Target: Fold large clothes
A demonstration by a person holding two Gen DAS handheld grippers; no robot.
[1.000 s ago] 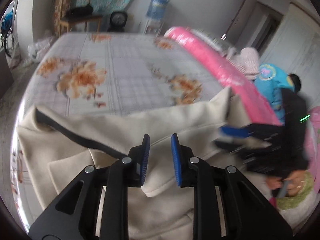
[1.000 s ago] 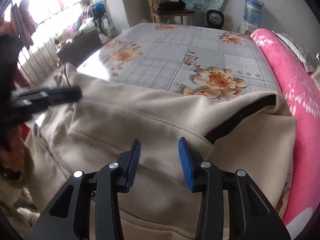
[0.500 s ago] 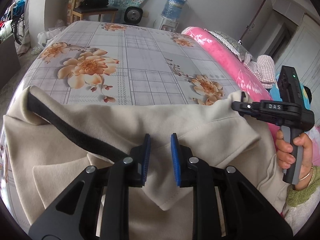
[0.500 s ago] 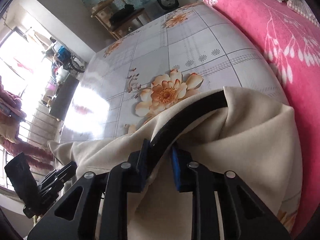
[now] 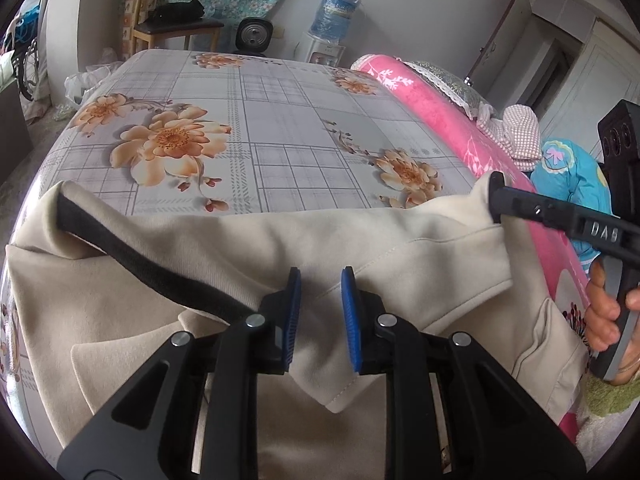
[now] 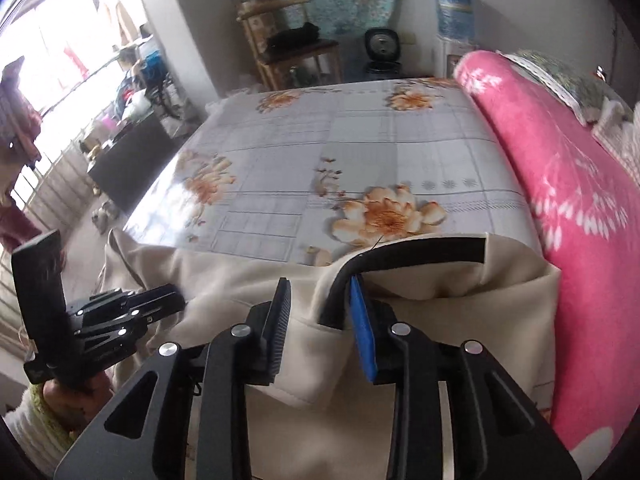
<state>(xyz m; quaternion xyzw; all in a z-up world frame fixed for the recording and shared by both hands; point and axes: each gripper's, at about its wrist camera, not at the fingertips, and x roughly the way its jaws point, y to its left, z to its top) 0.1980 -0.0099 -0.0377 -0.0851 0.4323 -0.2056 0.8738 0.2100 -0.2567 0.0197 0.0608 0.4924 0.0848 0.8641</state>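
Lying across the near end of the floral bedsheet (image 5: 280, 128), the cream coat (image 5: 360, 248) is seen with its black-trimmed edge (image 6: 420, 252) beside the pink blanket (image 6: 560, 184). The right gripper (image 6: 320, 312) is being opened, the trimmed fold between its jaws. The left gripper (image 5: 320, 312) is parted above the cloth, apparently gripping nothing.

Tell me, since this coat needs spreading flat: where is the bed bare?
Bare: the flowered sheet from the cream coat to the far edge, bordered on one side by the pink blanket. Crowded: the near edge, under the coat and both grippers.
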